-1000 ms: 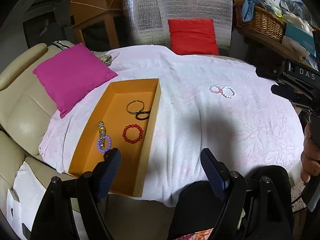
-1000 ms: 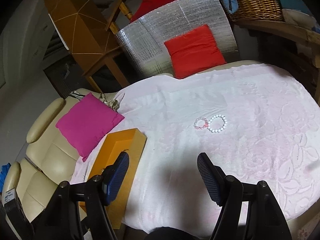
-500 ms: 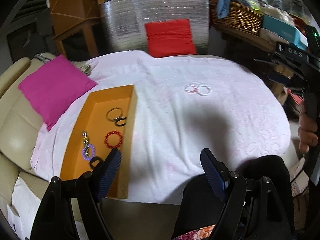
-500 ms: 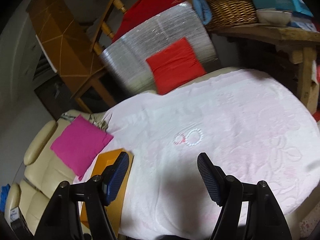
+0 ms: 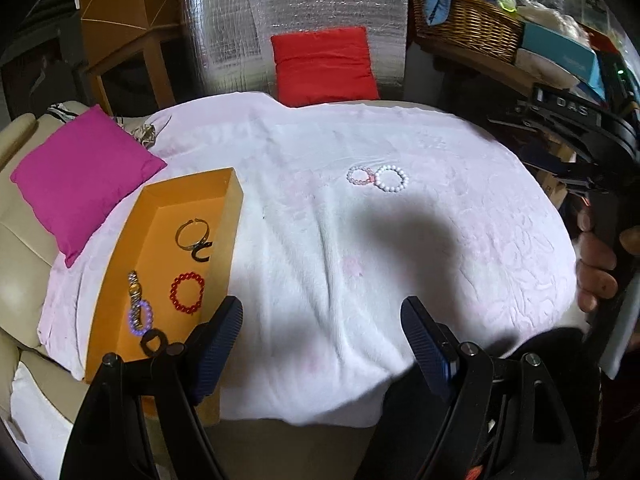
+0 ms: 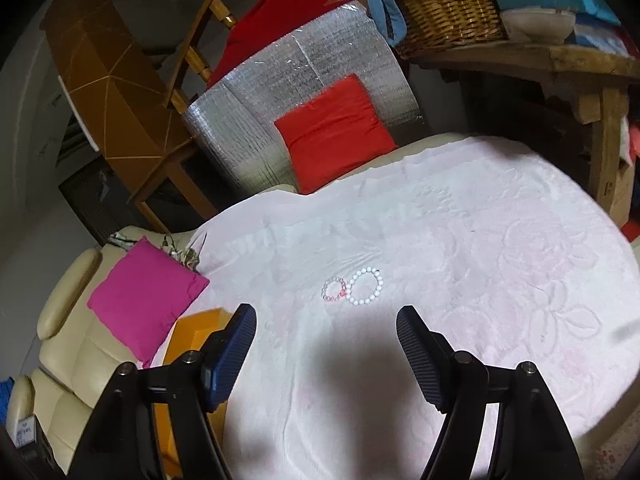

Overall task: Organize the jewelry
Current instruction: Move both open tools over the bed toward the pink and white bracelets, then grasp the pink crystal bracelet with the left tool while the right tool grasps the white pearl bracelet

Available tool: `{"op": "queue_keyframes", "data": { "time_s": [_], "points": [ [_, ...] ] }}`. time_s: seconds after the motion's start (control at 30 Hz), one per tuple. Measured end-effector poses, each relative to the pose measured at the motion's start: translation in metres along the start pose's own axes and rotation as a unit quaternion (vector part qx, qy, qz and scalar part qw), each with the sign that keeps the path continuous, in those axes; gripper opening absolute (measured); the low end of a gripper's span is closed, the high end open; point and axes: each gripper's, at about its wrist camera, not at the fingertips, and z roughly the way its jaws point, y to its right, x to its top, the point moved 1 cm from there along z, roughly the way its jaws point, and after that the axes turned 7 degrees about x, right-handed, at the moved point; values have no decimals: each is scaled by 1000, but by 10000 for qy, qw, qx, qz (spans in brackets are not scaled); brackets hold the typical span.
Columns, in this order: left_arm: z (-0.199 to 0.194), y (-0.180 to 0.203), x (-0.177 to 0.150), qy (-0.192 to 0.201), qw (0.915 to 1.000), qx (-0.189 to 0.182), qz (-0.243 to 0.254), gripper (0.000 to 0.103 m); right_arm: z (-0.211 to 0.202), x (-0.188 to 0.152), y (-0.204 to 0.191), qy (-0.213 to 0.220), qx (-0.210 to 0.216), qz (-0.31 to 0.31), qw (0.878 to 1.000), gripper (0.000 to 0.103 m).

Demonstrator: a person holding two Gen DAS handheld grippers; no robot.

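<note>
Two bead bracelets lie touching on the pale pink cloth: a white one (image 5: 391, 178) (image 6: 365, 286) and a smaller pink one (image 5: 359, 175) (image 6: 334, 289). An orange tray (image 5: 120, 280) (image 6: 188, 330) at the left holds a red bead bracelet (image 5: 187, 293), a metal bangle (image 5: 193, 233), a black open ring (image 5: 201, 251), a watch (image 5: 134, 288), a purple bead bracelet (image 5: 141, 319) and a black band (image 5: 154, 343). My left gripper (image 5: 322, 334) is open over the cloth's near edge, right of the tray. My right gripper (image 6: 326, 342) is open, just short of the two bracelets, nothing between its fingers.
A magenta cushion (image 5: 80, 172) lies left of the tray on a cream sofa (image 5: 20, 240). A red cushion (image 5: 324, 66) leans on a silver panel (image 5: 296, 28) behind. A wicker basket (image 6: 448, 16) and boxes sit on a wooden shelf at right. A hand (image 5: 596, 268) holds the other gripper.
Both views have shifted: the tray slid left and lower in the left wrist view, and the two bracelets came closer to the right gripper. Both grippers stayed open.
</note>
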Motion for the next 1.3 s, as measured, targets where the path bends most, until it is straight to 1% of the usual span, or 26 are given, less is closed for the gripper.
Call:
{"op": "queue_keyframes", "data": {
  "time_s": [0.1, 0.17, 0.23, 0.33, 0.4, 0.47, 0.53, 0.6, 0.7, 0.8, 0.87, 0.93, 1.03, 1.07, 1.1, 1.13, 1.2, 1.27, 1.3],
  "points": [
    [22, 3, 10, -16, 10000, -48, 57, 82, 39, 10, 17, 158, 65, 479, 9987, 76],
    [41, 7, 20, -53, 9999, 50, 134, 82, 64, 17, 25, 252, 131, 700, 9971, 76],
    [68, 12, 34, -208, 9993, 220, 219, 82, 91, 22, 38, 286, 130, 984, 9946, 76],
    [107, 19, 58, -343, 9987, 269, 263, 82, 111, 25, 62, 251, 212, 1253, 9916, 76],
    [141, 27, 79, -436, 9982, 333, 259, 82, 116, 26, 79, 209, 93, 1199, 9925, 74],
    [173, 36, 96, -490, 9981, 290, 220, 82, 118, 29, 98, 85, -3, 1400, 9901, 71],
    [196, 45, 108, -534, 9981, 238, 190, 82, 117, 35, 117, 13, 131, 1712, 9852, 71],
    [223, 58, 120, -649, 9977, 143, 118, 82, 114, 39, 127, 24, 15, 1796, 9837, 71],
    [249, 74, 132, -783, 9969, 25, 5, 82, 114, 43, 137, -26, -8, 1919, 9814, 71],
    [265, 82, 141, -880, 9961, -81, -68, 82, 117, 43, 137, -159, 0, 1897, 9817, 71],
    [274, 81, 145, -913, 9955, -57, -246, 82, 119, 42, 130, -266, -2, 1681, 9854, 71],
    [279, 79, 147, -914, 9949, -152, -386, 82, 119, 42, 125, -290, -64, 1489, 9884, 71],
    [282, 86, 146, -898, 9953, -205, -307, 80, 118, 40, 122, -321, -100, 1351, 9903, 71],
    [283, 88, 147, -893, 9954, -208, -278, 77, 119, 39, 124, -342, -106, 1353, 9902, 71],
    [285, 90, 146, -916, 9951, -249, -263, 72, 119, 38, 125, -371, -129, 1365, 9899, 71],
    [287, 90, 146, -972, 9943, -338, -292, 69, 120, 36, 127, -391, -166, 1381, 9895, 71],
    [288, 89, 144, -1001, 9937, -387, -334, 68, 124, 36, 129, -441, -200, 1379, 9893, 71],
    [288, 89, 145, -976, 9940, -412, -266, 67, 135, 36, 130, -654, -178, 1295, 9893, 71],
    [288, 89, 145, -966, 9941, -429, -245, 66, 141, 35, 131, -781, -151, 1279, 9886, 68]
  ]
}}
